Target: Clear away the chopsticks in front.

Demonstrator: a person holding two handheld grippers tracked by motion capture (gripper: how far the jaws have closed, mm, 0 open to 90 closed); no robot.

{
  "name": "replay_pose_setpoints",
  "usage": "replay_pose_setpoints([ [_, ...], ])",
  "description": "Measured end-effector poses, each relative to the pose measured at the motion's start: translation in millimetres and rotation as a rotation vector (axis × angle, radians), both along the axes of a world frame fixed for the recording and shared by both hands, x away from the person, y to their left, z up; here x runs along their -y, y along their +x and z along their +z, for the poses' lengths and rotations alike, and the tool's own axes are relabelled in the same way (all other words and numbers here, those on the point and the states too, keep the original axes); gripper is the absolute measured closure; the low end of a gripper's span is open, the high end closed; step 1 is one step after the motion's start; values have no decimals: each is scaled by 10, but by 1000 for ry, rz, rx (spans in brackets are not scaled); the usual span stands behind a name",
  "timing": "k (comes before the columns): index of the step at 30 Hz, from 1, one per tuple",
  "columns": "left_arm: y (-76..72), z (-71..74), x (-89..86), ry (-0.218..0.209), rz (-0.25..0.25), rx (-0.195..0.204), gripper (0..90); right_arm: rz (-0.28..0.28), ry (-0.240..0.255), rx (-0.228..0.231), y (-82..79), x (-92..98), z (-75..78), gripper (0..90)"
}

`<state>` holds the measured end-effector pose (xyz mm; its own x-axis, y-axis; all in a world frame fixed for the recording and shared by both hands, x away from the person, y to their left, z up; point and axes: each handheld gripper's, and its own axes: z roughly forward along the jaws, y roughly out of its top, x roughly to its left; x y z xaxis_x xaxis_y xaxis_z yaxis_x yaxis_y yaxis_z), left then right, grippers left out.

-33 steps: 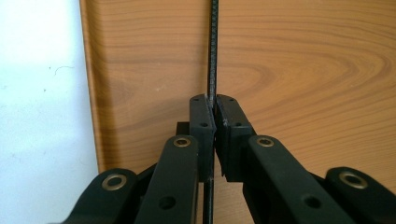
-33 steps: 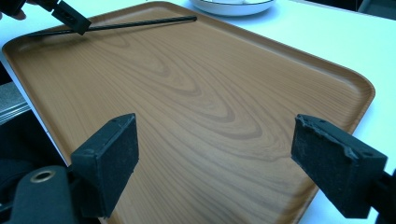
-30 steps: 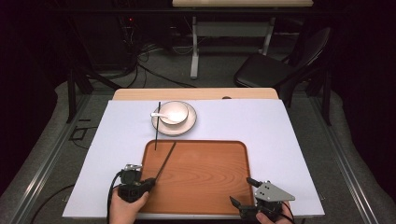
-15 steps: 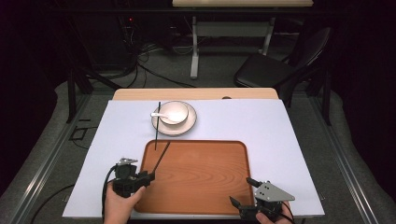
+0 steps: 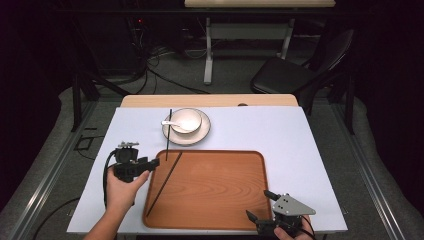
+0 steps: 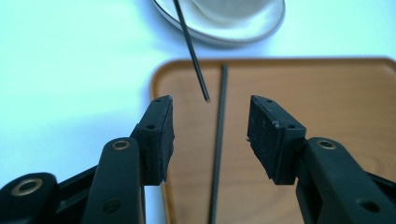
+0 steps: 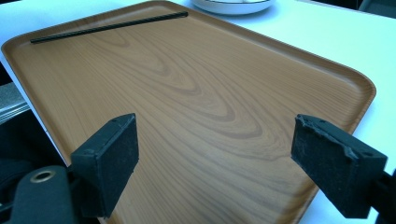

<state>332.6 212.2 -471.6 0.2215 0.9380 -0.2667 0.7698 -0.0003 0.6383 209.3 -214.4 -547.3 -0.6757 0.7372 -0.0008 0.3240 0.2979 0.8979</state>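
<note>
R tool (image 5: 265,221) partly cut off by bottom edge, high view.

Open tongs (image 6: 210,140) above a chopstick (image 6: 218,154) apparently lying on the tray (image 6: 327,98).

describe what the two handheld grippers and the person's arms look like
Both grippers are black. The left gripper has a black cable looping beside the hand, and its jaws end in blocky black pads with brass-coloured rivets at the joints. The right gripper carries a grey three-cornered plate with small dark holes on top. The forearm is bare; no sleeve shows.
</note>
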Motion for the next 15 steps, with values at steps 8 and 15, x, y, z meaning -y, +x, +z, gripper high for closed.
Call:
replay_pose_setpoints([
  [8, 319, 66, -43, 8, 28, -27, 509, 1, 0, -1, 2, 2, -1, 147],
  [15, 574, 34, 37, 20, 8, -99, 519, 4, -1, -6, 3, -6, -3, 147],
])
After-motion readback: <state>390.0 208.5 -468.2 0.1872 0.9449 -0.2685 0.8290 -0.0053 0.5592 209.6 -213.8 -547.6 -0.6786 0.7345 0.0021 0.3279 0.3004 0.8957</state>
